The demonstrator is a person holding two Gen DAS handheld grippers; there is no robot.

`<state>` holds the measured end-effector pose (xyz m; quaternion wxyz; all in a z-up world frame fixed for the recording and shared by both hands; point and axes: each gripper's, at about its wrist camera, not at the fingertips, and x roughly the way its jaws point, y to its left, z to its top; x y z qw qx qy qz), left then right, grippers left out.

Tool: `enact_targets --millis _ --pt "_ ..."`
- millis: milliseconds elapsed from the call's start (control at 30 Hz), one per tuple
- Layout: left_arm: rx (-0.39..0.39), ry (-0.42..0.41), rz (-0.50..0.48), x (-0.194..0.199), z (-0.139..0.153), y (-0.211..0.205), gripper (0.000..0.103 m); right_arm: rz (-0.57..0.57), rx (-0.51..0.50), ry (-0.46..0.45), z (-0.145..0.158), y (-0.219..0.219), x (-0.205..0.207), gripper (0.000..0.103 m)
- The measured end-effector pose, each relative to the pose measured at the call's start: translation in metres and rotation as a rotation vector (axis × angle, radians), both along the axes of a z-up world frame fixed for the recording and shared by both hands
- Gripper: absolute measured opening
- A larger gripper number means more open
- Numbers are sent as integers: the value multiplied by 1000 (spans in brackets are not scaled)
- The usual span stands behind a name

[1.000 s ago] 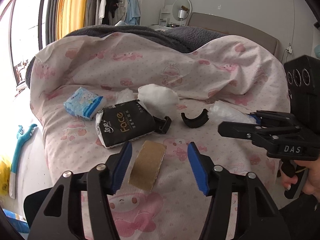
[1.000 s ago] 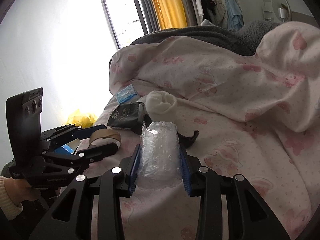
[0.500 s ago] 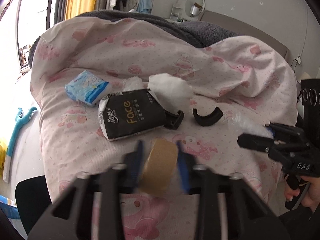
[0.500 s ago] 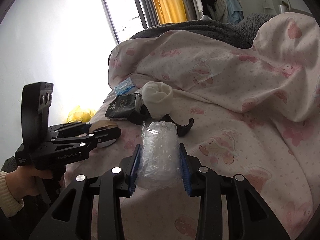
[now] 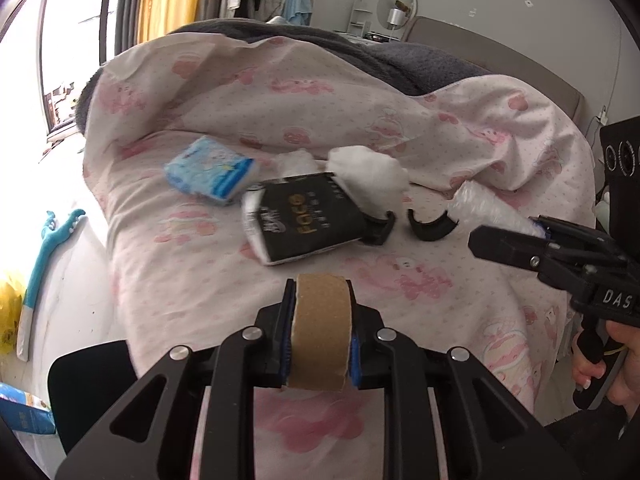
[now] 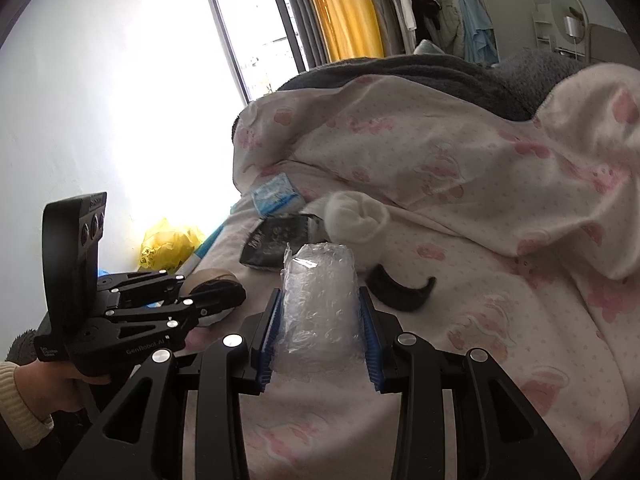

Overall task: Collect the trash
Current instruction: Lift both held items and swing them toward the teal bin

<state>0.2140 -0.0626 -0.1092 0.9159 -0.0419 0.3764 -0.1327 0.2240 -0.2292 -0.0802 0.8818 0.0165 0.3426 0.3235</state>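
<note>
A bed (image 5: 192, 280) under a pink-patterned quilt carries the litter; a black tissue pack (image 5: 308, 222) lies mid-quilt, a blue packet (image 5: 210, 170) beyond it, a white wad (image 5: 370, 180) and two black curved pieces (image 5: 432, 228) beside; the left hand-held gripper (image 5: 320, 332), its jaws having just closed, is clamped on a brown tape roll (image 5: 320, 328) above the quilt; the right hand-held gripper (image 6: 318, 316) is clamped on crumpled bubble wrap (image 6: 318, 300)

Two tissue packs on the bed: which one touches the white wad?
The black "Face" tissue pack: its far corner meets the white crumpled tissue wad. The light-blue tissue pack lies apart, further left in the left wrist view.
</note>
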Motion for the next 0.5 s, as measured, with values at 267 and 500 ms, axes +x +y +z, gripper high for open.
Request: enact_targets --millis 267,500 --pt "11 12 56 -9 5 36 23 37 13 -33 17 40 -2 37" --pt "38 65 139 -14 -1 76 23 83 29 -44 27 84 -3 37"
